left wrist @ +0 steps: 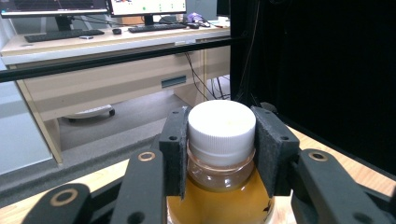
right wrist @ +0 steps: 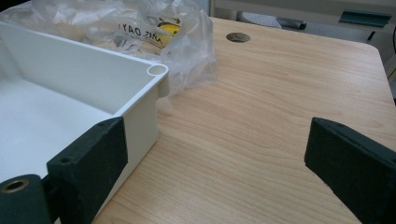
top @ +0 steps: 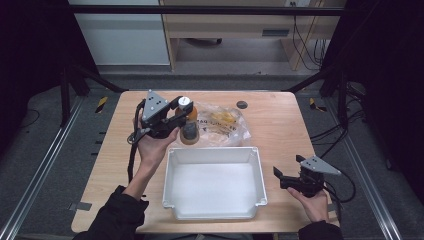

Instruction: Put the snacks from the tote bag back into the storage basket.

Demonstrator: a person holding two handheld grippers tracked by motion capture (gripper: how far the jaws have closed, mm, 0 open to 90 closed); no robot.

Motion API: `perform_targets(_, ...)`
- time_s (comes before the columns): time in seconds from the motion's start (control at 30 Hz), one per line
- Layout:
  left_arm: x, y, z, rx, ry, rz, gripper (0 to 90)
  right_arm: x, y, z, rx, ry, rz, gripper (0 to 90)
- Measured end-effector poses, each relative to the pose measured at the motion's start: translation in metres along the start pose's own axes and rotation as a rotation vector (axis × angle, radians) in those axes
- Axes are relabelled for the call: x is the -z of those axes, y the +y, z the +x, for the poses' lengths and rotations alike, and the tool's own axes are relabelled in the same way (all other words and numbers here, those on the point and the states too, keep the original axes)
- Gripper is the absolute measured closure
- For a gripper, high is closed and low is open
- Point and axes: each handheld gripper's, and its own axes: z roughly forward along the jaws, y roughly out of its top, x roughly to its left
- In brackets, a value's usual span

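High view, item one: my left gripper (top: 181, 116), upper left of centre, had its jaws clamped on the neck and white ribbed cap of a clear plastic bottle of amber liquid (top: 188, 122). Whether the bottle's base rested on the wooden table (top: 280, 125) or hung just clear of it, I could not tell.

Item two: a crumpled clear plastic bag with yellow print (top: 225, 125), just right of the bottle and touching the far rim of the tray.

Item three: a white rectangular plastic tray (top: 214, 154), centre to lower centre, nothing in it.

Item four: my right gripper (top: 285, 179), lower right, beside the tray's right wall, jaws apart and holding nothing.

Left gripper view: the black pads (left wrist: 175, 149) pressed both sides of the white cap (left wrist: 222, 126), amber liquid below.

Right gripper view: the tray's corner (right wrist: 156, 71) stood by one jaw, bare tabletop between the two.

Step judged: bottle gripped, transfer to the tray pending. Next move, as I judged it: lift over the rim, keep it upright, lower it inside, then part the jaws.
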Motion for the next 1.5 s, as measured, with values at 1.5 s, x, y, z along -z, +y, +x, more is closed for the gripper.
perform_targets(1.5, 0.033, -0.081, -0.045, -0.022, -0.083, 0.106, 59.1, 0.000, -0.001, 0.001, -0.002, 0.003, 0.006, 6.4)
